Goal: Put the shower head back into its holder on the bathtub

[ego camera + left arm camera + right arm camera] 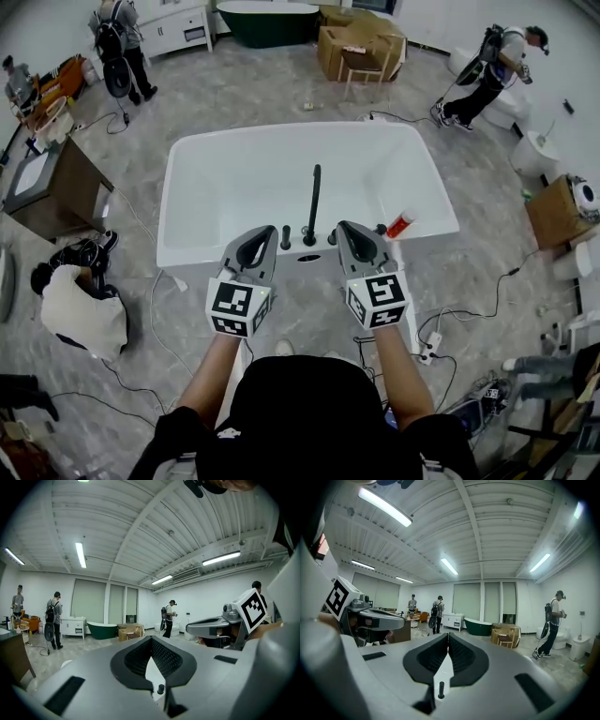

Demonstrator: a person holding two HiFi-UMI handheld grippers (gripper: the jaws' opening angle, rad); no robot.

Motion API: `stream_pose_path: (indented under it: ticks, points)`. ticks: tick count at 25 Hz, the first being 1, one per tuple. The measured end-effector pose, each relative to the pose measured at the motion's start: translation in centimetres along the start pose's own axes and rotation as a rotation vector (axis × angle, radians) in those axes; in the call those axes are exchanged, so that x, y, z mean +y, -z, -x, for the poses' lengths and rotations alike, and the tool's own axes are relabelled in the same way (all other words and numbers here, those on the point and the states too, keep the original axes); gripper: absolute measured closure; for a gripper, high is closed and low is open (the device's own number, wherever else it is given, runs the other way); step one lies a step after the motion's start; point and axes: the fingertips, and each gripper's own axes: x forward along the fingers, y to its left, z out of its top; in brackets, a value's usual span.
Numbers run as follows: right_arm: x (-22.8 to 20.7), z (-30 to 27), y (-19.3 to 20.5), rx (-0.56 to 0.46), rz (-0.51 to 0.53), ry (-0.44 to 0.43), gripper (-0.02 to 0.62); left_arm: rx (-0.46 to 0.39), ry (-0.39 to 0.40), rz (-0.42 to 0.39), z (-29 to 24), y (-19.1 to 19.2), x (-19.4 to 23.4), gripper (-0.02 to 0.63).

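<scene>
The white bathtub lies ahead of me in the head view. On its near rim stands a slim black upright fitting with black knobs beside it; I cannot tell whether it is the shower head or the spout. My left gripper and right gripper are held level side by side over that rim, one on each side of the fitting. In the left gripper view the left gripper is shut and empty. The right gripper in its own view is also shut and empty.
An orange bottle lies on the tub's rim at the right. Cables run over the floor. A wooden cabinet stands left, cardboard boxes and a green tub behind. Several people stand around the room.
</scene>
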Motion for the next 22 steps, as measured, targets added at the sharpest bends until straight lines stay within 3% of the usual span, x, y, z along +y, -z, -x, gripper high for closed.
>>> stream_pose_path:
  ticks: [14, 18, 22]
  points:
    - [-4.4, 5.0, -1.9, -0.049, 0.014, -0.010, 0.574, -0.026, -0.041, -0.036, 0.8, -3.0, -5.6, 0.592]
    - [-4.7, 6.0, -2.2, -0.052, 0.066, 0.007, 0.574, -0.031, -0.043, -0.052, 0.7, -3.4, -6.7, 0.592]
    - [-4.9, 6.1, -1.8, -0.037, 0.032, 0.014, 0.574, -0.032, -0.021, -0.041, 0.7, -3.3, -7.4, 0.592]
